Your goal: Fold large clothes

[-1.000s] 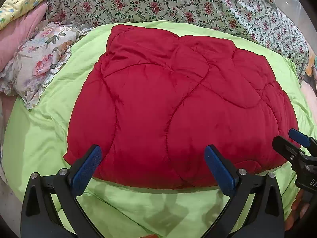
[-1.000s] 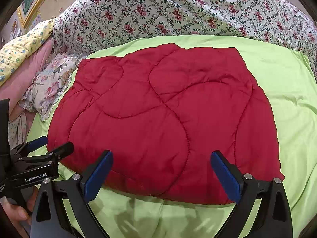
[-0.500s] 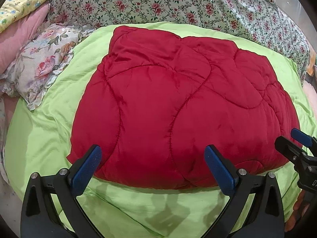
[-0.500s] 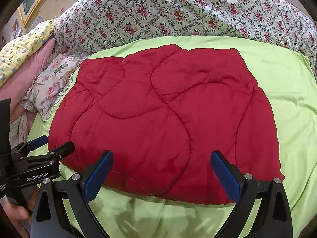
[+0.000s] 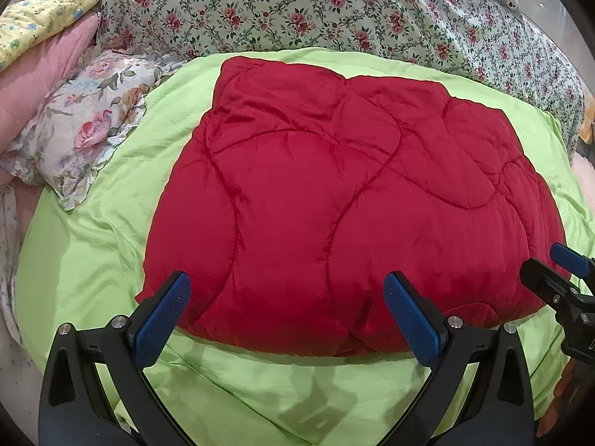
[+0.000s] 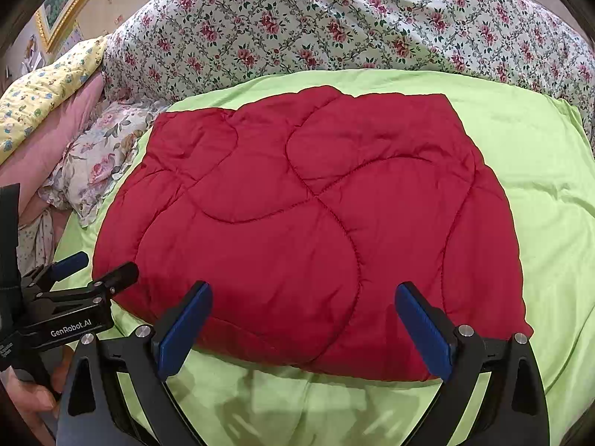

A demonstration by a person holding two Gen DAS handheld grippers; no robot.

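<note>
One red quilted comforter [image 5: 334, 204], folded into a thick slab, lies on the lime-green sheet [image 5: 93, 252].

The comforter [image 6: 308, 223] sits in the middle of the sheet [image 6: 539, 167], green cloth showing on every side of it. At its near edge the left gripper [image 5: 286, 316] hovers with its blue-padded fingers [image 5: 163, 312] spread wide and gripping nothing; the right gripper [image 6: 303, 329] hangs beside it at the same edge, fingers [image 6: 424, 330] equally wide apart and empty. Off the comforter's left side rests a floral ruffled pillow [image 5: 85, 126], with a pink pillow [image 5: 44, 78] and a yellow printed one [image 6: 41, 93] past it. Behind the comforter's far edge rises a rose-patterned duvet [image 6: 334, 22].
</note>
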